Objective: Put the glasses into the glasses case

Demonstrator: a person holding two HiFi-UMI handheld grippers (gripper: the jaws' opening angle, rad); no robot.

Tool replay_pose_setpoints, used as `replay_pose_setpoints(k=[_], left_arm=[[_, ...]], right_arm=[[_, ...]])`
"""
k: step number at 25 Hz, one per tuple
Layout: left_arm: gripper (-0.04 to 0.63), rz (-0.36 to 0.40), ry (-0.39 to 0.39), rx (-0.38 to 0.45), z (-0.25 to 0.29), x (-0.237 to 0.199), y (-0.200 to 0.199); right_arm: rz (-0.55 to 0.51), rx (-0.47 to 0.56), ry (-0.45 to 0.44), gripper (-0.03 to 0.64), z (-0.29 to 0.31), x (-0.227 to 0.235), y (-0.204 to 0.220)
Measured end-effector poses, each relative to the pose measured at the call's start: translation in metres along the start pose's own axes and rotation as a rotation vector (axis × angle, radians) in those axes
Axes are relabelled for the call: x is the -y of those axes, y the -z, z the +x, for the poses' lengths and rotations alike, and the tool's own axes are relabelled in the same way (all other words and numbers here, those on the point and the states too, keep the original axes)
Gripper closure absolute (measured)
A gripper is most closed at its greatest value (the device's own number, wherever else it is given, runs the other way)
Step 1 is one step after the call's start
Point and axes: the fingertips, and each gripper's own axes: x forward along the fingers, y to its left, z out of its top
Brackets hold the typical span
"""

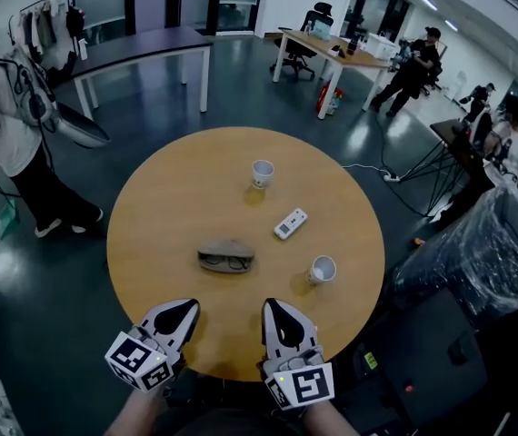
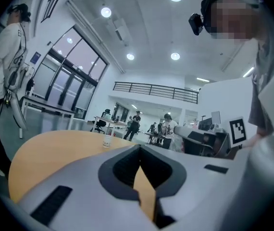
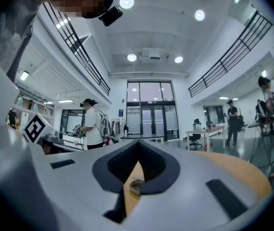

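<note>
**Item: glasses case [image 1: 225, 251].** It lay near the middle of the round table [image 1: 164, 203], well ahead of both your tools. The glasses [image 1: 232, 262] showed as a dark frame along the case's near side. They seemed to sit in the open lower half, but the head view was too small to tell whether they were fully seated or only resting against it. No closed lid could be made out over them.

**Item: left hand-held gripper [image 1: 184, 309].** It was clenched, tips together, with nothing between them, and it hung over the table's near edge.

**Item: right hand-held gripper [image 1: 273, 308].** It was likewise clenched and empty, just beside the left one and apart from the case.

**Other stock on the table:** a paper cup [image 1: 262, 173] at the far side, a second cup [image 1: 322, 268] to the right of the case, and a white remote [image 1: 290, 223] between them.

**Status, as a judgement:** neither tool held anything and the glasses were at the case. You had either finished the placing or not begun it. If the lid must be shut, that was left to do.
</note>
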Motion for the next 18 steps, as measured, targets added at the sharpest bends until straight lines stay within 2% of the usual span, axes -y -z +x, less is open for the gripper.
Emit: replay_pose_setpoints(k=[3, 6, 10, 18], left_arm=[[0.589, 0.002, 0.022, -0.004, -0.019, 0.006, -0.004], [0.589, 0.022, 0.044, 0.000, -0.041, 0.011, -0.008], [0.589, 0.044, 0.076, -0.001, -0.068, 0.023, -0.009], [0.589, 0.048, 0.093, -0.027, -0.114, 0.039, 0.003]], right_arm=[[-0.025, -0.059, 0.063, 0.629, -0.009, -0.017, 0.003], [-0.025, -0.103, 0.064, 0.629, -0.021, -0.046, 0.006], [-0.081, -0.131, 0.152, 0.629, -0.041, -0.068, 0.009], [-0.050, -0.176, 0.225, 0.630, -0.080, -0.102, 0.012]])
